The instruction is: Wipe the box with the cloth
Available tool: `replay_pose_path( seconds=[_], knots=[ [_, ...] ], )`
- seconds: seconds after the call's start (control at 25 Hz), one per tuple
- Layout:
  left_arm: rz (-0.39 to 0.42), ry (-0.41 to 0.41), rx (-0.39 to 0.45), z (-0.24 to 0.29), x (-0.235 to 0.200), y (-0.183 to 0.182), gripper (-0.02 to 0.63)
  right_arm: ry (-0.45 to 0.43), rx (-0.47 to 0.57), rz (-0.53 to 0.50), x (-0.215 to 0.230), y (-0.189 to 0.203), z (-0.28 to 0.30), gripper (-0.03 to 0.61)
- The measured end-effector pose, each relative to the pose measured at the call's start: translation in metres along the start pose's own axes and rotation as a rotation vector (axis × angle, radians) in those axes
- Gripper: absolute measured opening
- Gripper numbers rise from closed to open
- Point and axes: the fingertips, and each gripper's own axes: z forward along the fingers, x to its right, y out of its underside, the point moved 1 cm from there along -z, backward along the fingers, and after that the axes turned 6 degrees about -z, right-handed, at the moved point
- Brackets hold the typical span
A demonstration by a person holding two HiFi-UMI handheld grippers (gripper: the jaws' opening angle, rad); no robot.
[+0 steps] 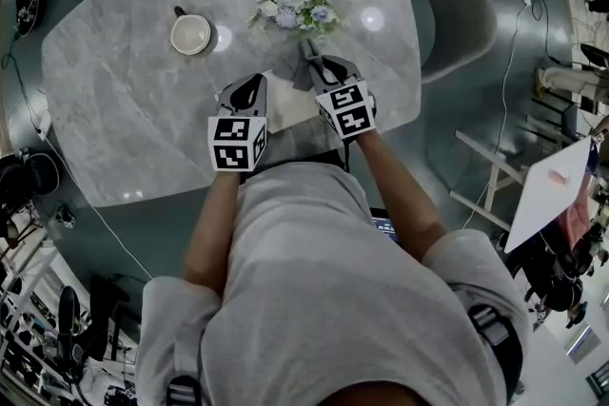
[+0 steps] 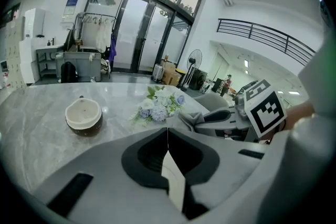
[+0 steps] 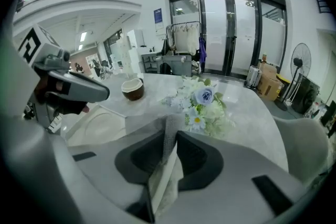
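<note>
Two claws (image 2: 168, 134) (image 3: 171, 135) on box (image 3: 97, 126) and cloth (image 3: 164, 181).

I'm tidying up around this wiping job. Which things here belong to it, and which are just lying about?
For the job:
cloth, in the right gripper
box, in the left gripper

Lying about:
cup
flowers

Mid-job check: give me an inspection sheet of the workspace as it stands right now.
Surface: grey marble table, no spills seen.
Job's things: pale box at the table's near edge; grey cloth held by the right gripper.
Clutter: cup; flower bouquet.
Grippers: left gripper shut on the box's wall; right gripper shut on the cloth.
Cables: cable on the floor past the chair.
Surroundings: grey chair; glass doors.
</note>
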Motion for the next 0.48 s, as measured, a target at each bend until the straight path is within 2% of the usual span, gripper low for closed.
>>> replay_pose_path(
  seconds=[0.32, 0.48],
  knots=[
    [-0.010, -0.016, 0.004, -0.0052, -0.0088, 0.0009, 0.023, -0.001, 0.021, 0.124, 0.0029, 0.0077, 0.0072, 0.074],
    [0.003, -0.006, 0.002, -0.0082, -0.0048, 0.0013, 0.023, 0.011, 0.037, 0.131, 0.0020, 0.0076, 0.0055, 0.074]
  ],
)
